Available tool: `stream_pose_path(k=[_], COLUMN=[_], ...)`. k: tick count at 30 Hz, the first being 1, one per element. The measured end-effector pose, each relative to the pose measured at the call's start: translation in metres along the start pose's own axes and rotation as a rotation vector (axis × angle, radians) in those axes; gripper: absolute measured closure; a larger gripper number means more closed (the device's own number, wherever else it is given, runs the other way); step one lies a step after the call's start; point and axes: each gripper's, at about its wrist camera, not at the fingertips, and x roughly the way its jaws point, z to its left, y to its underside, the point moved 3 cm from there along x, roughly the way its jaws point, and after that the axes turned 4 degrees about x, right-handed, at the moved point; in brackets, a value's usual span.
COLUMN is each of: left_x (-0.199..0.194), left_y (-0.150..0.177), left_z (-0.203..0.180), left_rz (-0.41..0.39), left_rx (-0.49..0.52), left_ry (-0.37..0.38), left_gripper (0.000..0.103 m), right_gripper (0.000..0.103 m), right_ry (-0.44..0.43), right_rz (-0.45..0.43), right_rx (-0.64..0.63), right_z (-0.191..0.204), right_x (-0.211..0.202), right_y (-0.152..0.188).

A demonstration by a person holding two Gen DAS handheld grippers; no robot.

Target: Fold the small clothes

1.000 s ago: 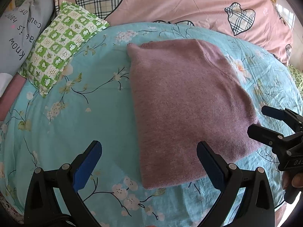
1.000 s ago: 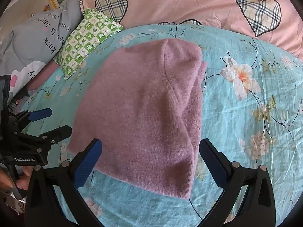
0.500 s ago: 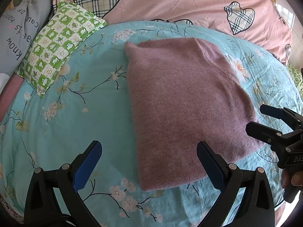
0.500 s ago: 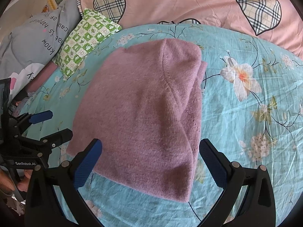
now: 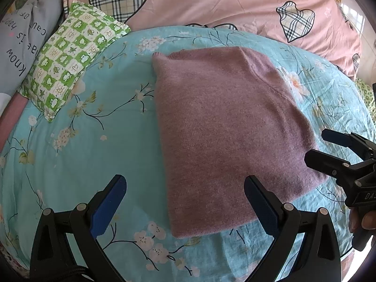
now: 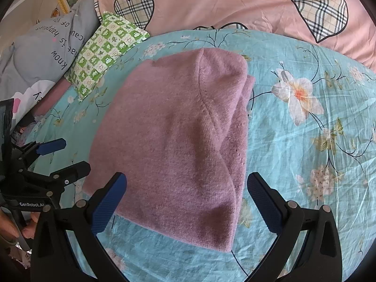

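Observation:
A mauve knitted garment (image 5: 225, 129) lies folded into a flat rectangle on the turquoise floral bedsheet (image 5: 94, 141); the right wrist view shows the same garment (image 6: 174, 141) with a layered fold along its right side. My left gripper (image 5: 185, 202) hovers open above the garment's near left corner, nothing between its blue pads. My right gripper (image 6: 185, 199) stands open over the near edge, also empty. Each gripper appears in the other's view: the right one (image 5: 329, 150) at the garment's right corner, the left one (image 6: 63, 157) by its left edge.
A green checkered pillow (image 5: 70, 75) lies at the far left, beside a grey printed pillow (image 6: 42, 54). A pink quilt with plaid hearts (image 5: 211, 7) covers the far side of the bed. A hand (image 6: 14, 225) grips the left tool's handle.
Both grippers have drawn back slightly from the garment, which sits a little farther up in both views. The garment itself lies unchanged and both grippers stay open.

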Motion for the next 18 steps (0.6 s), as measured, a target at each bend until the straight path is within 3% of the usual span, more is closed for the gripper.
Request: stream_pose_path(k=[18], left_x=[0.0016], left_y=[-0.0002], left_z=[-0.0010], left_rz=[0.005], left_rx=[0.000], left_ry=[0.004], left_gripper=[0.002], right_gripper=[0.001], right_ry=[-0.006], right_rz=[-0.004], right_rx=[-0.003], right_z=[0.0026], right_x=[-0.0013], right_y=[-0.0027])
